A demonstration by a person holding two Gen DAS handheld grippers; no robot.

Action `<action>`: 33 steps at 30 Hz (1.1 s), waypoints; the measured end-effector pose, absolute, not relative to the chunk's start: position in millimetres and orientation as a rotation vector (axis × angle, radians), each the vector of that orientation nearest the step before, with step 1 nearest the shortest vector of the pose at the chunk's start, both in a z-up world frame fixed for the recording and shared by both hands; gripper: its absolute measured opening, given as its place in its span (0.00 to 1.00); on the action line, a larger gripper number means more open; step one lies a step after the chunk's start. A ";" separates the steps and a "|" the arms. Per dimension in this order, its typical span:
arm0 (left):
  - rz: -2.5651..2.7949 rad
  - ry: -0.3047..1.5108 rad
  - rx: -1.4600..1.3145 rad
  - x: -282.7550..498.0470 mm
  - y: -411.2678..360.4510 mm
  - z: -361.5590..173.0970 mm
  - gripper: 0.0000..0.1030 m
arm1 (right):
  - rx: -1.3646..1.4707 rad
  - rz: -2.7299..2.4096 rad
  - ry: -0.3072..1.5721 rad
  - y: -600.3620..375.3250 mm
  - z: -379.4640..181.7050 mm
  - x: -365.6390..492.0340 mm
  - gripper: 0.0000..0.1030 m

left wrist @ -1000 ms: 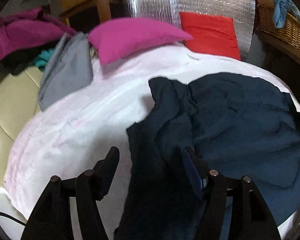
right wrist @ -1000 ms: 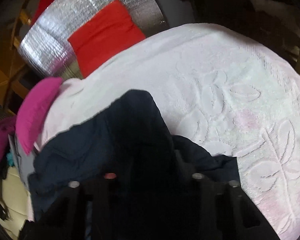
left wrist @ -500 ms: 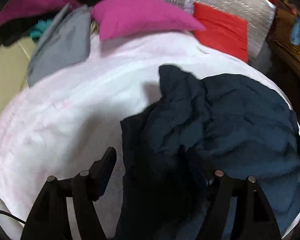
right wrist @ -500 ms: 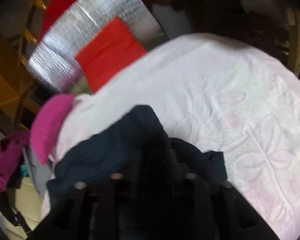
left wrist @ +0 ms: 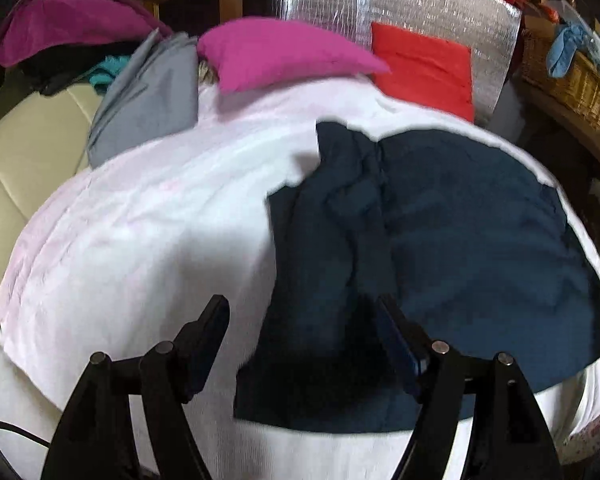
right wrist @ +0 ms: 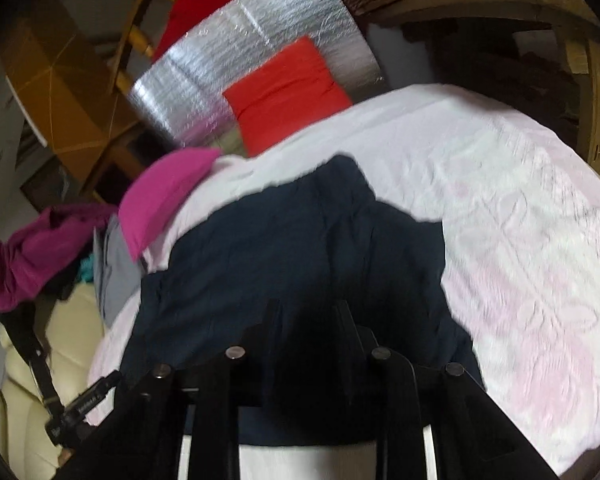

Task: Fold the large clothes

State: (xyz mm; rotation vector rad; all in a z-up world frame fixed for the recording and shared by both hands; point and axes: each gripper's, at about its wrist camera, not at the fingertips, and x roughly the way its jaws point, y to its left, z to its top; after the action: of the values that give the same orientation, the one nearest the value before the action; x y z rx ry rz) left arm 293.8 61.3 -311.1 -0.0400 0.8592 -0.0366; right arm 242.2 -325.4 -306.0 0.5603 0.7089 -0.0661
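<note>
No readable text anywhere; faint print on the black strap buckle [right wrist: 85, 407] too blurred.

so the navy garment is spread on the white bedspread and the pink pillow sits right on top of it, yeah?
Not quite. The pink pillow is not on the navy garment; it sits apart from it at the far end of the white bedspread, with bare bedspread between them, as the left wrist view shows. The garment does lie on the bedspread.

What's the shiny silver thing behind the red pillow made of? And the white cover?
The silver panel looks like crinkly metallic foil, glinting in streaks. The white cover looks like soft, matte cloth, perhaps towelling, with raised leaf patterns.
</note>
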 end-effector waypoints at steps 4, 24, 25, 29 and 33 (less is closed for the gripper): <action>-0.039 0.981 -0.032 308.6 58.5 -335.8 0.76 | 0.566 -0.105 0.934 -322.2 -351.2 261.9 0.28; 0.053 0.949 -0.118 473.0 25.7 -297.7 0.76 | 0.596 0.125 0.795 -266.1 -321.7 454.1 0.30; 0.060 0.988 -0.103 480.3 24.5 -306.7 0.76 | 0.596 0.119 0.817 -259.3 -327.5 468.3 0.30; 0.059 1.068 -0.090 493.3 26.1 -328.1 0.77 | 0.608 0.061 0.936 -254.2 -358.8 507.9 0.29; 0.045 1.008 -0.054 474.8 22.0 -304.8 0.76 | 0.658 0.109 0.879 -266.8 -345.2 478.5 0.29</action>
State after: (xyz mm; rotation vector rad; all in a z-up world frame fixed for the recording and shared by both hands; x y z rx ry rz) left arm 474.8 22.0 -304.8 -0.0542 1.0080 0.0449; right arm 478.5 -266.8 -345.2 0.6584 0.8795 0.1094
